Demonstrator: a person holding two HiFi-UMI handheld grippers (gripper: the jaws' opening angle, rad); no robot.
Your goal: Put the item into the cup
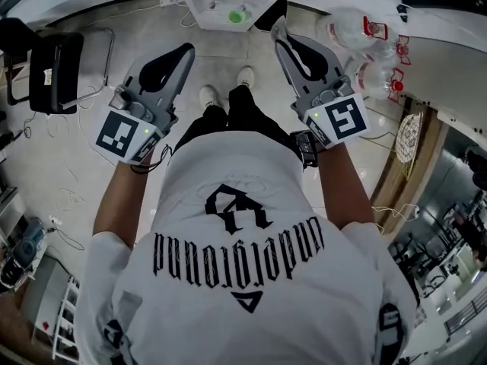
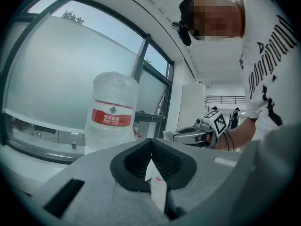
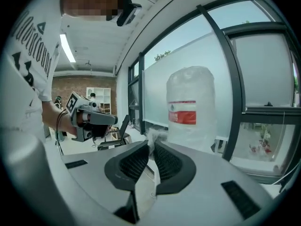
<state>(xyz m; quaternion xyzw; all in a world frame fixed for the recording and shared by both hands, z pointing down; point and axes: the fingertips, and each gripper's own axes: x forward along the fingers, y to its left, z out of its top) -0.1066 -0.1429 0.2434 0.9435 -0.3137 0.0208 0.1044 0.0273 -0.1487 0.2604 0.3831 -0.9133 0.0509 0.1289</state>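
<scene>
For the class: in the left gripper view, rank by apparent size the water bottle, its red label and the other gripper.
Largest: water bottle.
Next: right gripper, though it is farther from the camera, so its true size is unsure.
Smallest: red label.

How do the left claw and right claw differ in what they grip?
The left claw pinches a flat white slip with a pink mark; the right claw pinches a crumpled whitish wad. The slip sits below the left tips; the wad pokes past the right tips. Both claws are shut.
</scene>
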